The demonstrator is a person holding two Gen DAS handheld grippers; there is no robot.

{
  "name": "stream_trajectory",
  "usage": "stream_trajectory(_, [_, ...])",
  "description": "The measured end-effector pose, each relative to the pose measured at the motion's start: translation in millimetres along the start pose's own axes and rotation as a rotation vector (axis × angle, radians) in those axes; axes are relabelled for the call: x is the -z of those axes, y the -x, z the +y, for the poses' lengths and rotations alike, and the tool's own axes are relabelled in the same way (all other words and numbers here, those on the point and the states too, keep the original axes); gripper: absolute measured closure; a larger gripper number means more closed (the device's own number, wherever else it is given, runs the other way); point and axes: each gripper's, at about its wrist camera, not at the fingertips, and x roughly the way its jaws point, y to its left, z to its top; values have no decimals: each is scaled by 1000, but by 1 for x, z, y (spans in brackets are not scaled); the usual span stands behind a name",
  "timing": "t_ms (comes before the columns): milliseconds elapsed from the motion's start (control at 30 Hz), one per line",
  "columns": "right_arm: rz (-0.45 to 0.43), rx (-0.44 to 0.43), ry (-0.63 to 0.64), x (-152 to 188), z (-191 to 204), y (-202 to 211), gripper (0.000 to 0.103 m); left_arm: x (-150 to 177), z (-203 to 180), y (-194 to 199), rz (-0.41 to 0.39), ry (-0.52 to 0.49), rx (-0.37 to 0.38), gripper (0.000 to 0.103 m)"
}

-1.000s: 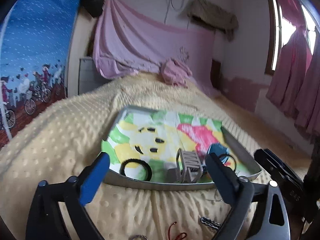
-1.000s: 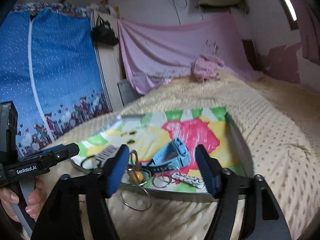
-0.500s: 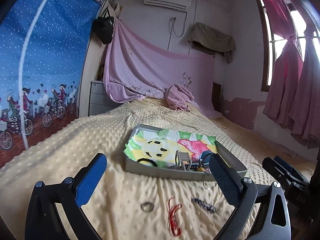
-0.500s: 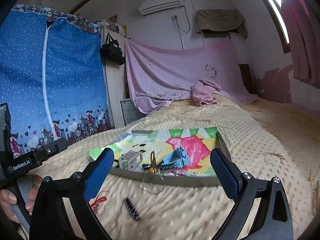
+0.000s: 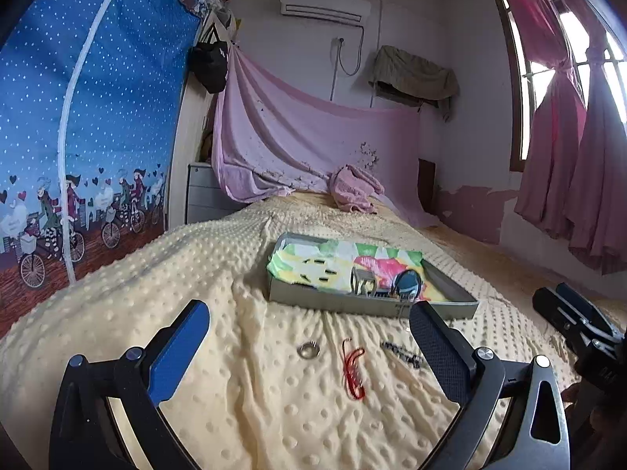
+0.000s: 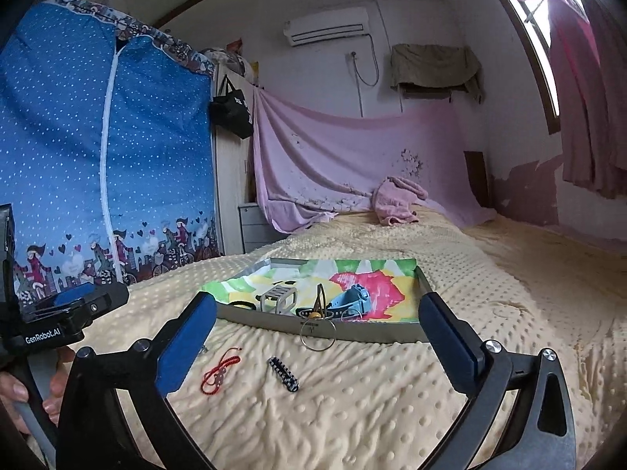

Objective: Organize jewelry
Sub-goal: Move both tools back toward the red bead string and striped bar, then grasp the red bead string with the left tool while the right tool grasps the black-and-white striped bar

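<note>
A grey tray [image 6: 352,331] lined with a bright picture lies on the yellow bed cover. It holds a blue watch [image 6: 352,299], a grey band [image 6: 278,297] and a black loop [image 6: 241,305]. A key ring [image 6: 317,335] hangs over its front rim. On the cover in front lie a red cord [image 6: 219,368], a dark beaded bracelet [image 6: 283,374] and a silver ring [image 5: 308,350]. My right gripper [image 6: 318,305] is back from the tray, its jaws opening wide with nothing between them. My left gripper [image 5: 307,313] stands open and empty, short of the loose pieces.
The dotted yellow bed cover [image 5: 196,266] stretches all around the tray [image 5: 352,305]. A pink bundle [image 5: 354,188] sits at the far end under a hung pink sheet. A blue wardrobe cover [image 6: 98,156] stands on the left. A hand [image 6: 15,387] grips the left tool's handle.
Both grippers have drawn back from the tray, so the loose pieces on the cover have come into view. The right jaws have spread wider, leaving the key ring at the tray's rim.
</note>
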Motion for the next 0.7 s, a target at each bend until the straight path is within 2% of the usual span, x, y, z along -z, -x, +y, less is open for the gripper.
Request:
stream_trajectory(167, [21,6,-8,1,-4,0,2,15,3,-14,102,8,44,0])
stream_trajectory(300, [106,16,-9,4,-10,-17,2,25,0,-29,170,-5,59,0])
stream_trajectory(533, [263,-40,-88,20,-30,-54,2,30,-3,-50,249,-9,82,1])
stream_trajectory(600, [316,-64,-94,26,-30,-67,2,31,-7,-55,265,-20,97,6])
stream_trajectory(700, [381,-97,-95,37,-30,-84,2,35,-14,-67,302,-44,132,21])
